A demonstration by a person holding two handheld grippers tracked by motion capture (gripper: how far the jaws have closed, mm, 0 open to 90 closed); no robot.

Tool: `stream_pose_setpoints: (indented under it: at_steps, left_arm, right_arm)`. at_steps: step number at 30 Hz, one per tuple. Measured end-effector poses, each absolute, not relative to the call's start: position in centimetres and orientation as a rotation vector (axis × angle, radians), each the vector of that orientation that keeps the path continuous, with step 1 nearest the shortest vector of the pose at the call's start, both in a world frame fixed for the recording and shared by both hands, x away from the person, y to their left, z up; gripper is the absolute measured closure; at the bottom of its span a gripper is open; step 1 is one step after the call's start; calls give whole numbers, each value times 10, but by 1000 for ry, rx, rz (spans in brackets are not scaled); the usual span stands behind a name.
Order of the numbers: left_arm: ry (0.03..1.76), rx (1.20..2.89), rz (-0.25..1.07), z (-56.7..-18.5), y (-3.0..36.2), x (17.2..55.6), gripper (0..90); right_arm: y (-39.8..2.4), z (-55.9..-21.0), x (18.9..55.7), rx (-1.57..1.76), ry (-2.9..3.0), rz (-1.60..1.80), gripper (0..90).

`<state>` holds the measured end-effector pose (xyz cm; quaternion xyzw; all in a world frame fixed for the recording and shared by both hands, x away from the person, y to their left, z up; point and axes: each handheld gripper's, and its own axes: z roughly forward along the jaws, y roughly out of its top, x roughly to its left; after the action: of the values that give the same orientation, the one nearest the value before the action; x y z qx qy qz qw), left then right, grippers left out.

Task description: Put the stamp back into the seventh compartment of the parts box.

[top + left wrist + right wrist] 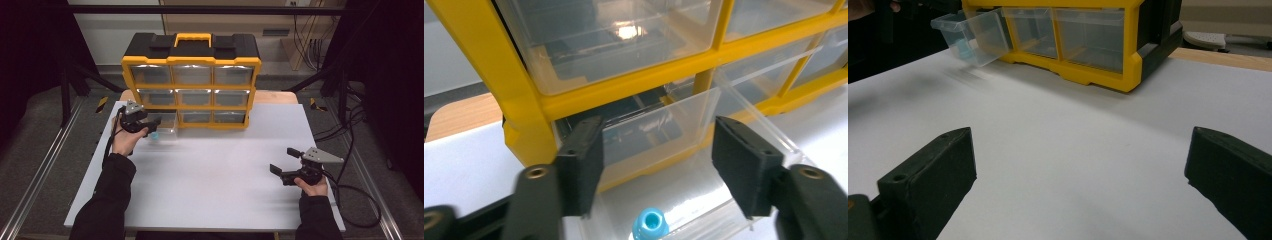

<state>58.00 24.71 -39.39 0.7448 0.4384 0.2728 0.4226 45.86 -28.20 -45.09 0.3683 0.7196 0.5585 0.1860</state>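
right now my left tool [156, 121] hangs at the bottom-left corner of the yellow organizer [191, 80], and its jaws stand apart, gripping nothing. in the left gripper view the same tool [656, 167] frames the clear drawer [674, 150], which is pulled partway out of its bottom-left slot and juts onto the white counter [215, 170]. neither pad presses on the drawer walls; the drawer's open top lies between and below them. a small blue piece [650, 225] lies on the drawer's floor, close to its front wall, just under the gap between my jaws. from the high view the blue piece [155, 135] shows as a dot inside the drawer [165, 125], right beside my left hand [125, 140].

my right tool [286, 161] rests low over the counter's near right side, well apart from the organizer, jaws wide and released, with bare white counter [1073, 150] between them. farther off in the right gripper view the drawer [970, 37] sticks out from the organizer [1073, 40], tipped slightly downward at its front. the other drawers sit shut in their slots.
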Motion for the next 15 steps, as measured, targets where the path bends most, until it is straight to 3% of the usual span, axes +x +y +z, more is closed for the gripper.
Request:
stream_pose_setpoints:
  at_steps: [5,15]
  left_arm:
    - [1080,1852,676,-389,247,575,277]
    - [1022,1845,658,-385,243,567,205]
  right_arm:
    - [-282,-451,459,1037,2028,1573,7]
    - [-282,-451,458,1039,2027,1573,7]
